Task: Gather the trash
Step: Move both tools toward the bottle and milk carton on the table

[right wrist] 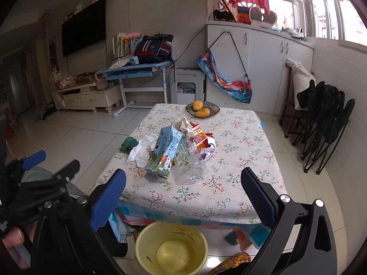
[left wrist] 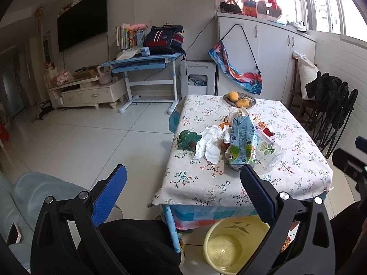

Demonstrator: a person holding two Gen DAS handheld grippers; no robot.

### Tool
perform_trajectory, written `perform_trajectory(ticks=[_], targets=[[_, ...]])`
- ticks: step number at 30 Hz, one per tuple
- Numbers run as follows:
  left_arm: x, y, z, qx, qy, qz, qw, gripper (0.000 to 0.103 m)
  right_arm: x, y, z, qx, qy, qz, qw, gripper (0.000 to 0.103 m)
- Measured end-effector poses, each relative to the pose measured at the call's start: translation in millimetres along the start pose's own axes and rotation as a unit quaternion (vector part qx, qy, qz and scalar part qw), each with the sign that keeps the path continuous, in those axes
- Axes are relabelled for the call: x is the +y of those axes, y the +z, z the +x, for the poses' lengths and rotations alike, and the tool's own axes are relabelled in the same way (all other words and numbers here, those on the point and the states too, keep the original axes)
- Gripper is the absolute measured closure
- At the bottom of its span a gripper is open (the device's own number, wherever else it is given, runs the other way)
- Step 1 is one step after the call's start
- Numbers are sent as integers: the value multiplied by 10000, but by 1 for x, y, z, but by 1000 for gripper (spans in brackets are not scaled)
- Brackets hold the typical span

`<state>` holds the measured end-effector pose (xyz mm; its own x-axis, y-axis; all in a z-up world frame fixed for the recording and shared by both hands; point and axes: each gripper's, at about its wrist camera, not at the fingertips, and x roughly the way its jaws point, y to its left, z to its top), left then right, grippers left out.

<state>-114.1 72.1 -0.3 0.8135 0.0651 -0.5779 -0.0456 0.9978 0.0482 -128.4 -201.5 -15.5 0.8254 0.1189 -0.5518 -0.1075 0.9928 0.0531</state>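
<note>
A pile of trash lies mid-table on the floral cloth: a blue milk carton (left wrist: 242, 142) (right wrist: 164, 151), a clear plastic bottle (left wrist: 268, 152) (right wrist: 191, 163), crumpled white tissue (left wrist: 212, 143) (right wrist: 141, 150), a red-orange wrapper (right wrist: 203, 141) and a green wrapper (left wrist: 188, 139) (right wrist: 129, 144). A yellow bin (left wrist: 234, 243) (right wrist: 172, 247) stands empty on the floor at the table's near edge. My left gripper (left wrist: 183, 178) and my right gripper (right wrist: 183, 181) are both open and empty, held in front of the table, apart from the trash.
The low table (left wrist: 206, 188) (right wrist: 238, 183) carries a dish with two mangoes (left wrist: 239, 99) (right wrist: 201, 110) at its far edge. Folded black chairs (right wrist: 325, 126) lean on the right wall. A blue desk (left wrist: 140, 61) and TV cabinet (left wrist: 87, 91) stand at the back left.
</note>
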Motion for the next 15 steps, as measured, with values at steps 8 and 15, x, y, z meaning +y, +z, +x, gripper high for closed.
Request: perform_trajectory(ticks=[8,15], targets=[[-6,2,42,317,47,7,9995,7,-37,-16,40,170,213,426,9987,7],[-13,9,81,500,85,91,9987,7,-47,-15,67,351,710,781,9938,7]])
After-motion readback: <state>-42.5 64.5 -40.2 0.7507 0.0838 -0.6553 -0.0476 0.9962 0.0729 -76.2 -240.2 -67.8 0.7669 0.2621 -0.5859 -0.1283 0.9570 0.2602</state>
